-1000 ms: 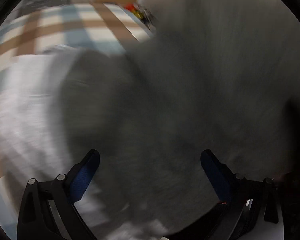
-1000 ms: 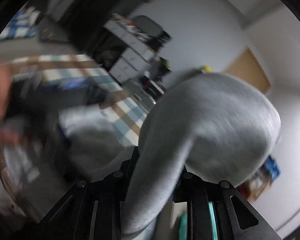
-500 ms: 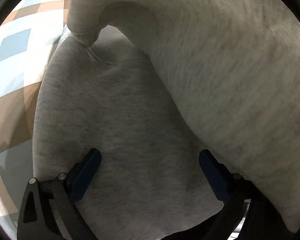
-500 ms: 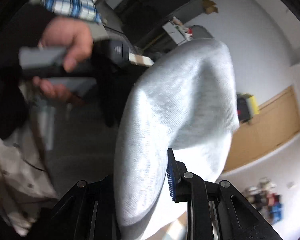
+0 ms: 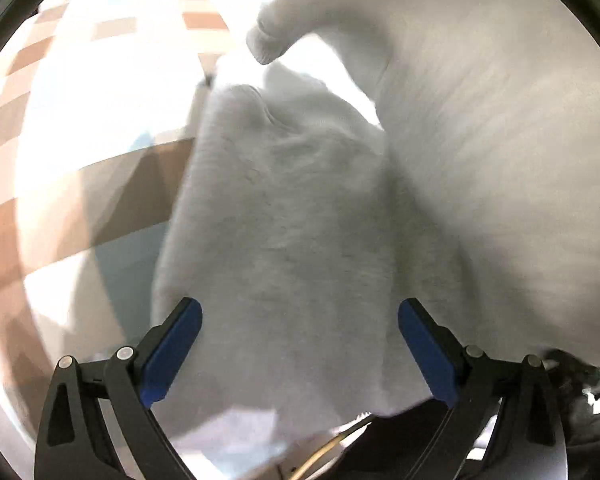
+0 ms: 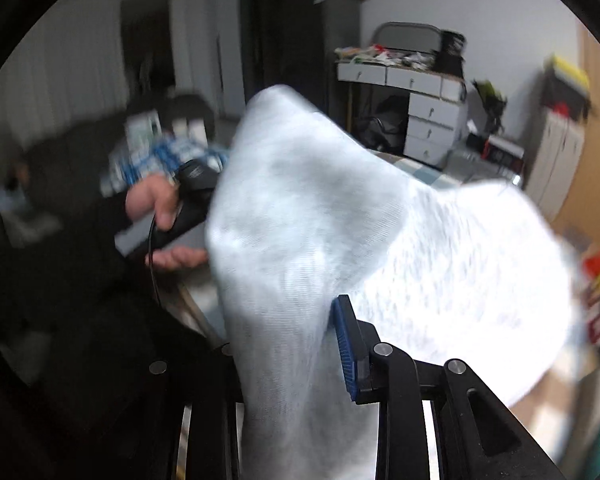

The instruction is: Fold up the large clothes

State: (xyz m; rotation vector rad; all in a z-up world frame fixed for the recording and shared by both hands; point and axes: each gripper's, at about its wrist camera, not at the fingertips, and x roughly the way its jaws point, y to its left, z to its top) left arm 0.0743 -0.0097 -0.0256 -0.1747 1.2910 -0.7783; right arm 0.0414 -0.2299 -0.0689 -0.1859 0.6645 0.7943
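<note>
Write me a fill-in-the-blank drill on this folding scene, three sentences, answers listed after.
1. The garment being folded is light ____ in colour.
2. The pads on the left tool are ____ in colour, and its jaws stand wide apart with nothing gripped.
3. In the right wrist view, fabric passes between the jaws of the right tool, which are opening, and behind it a white unit with ____ stands by the wall.

Missing words: grey; blue; drawers
</note>
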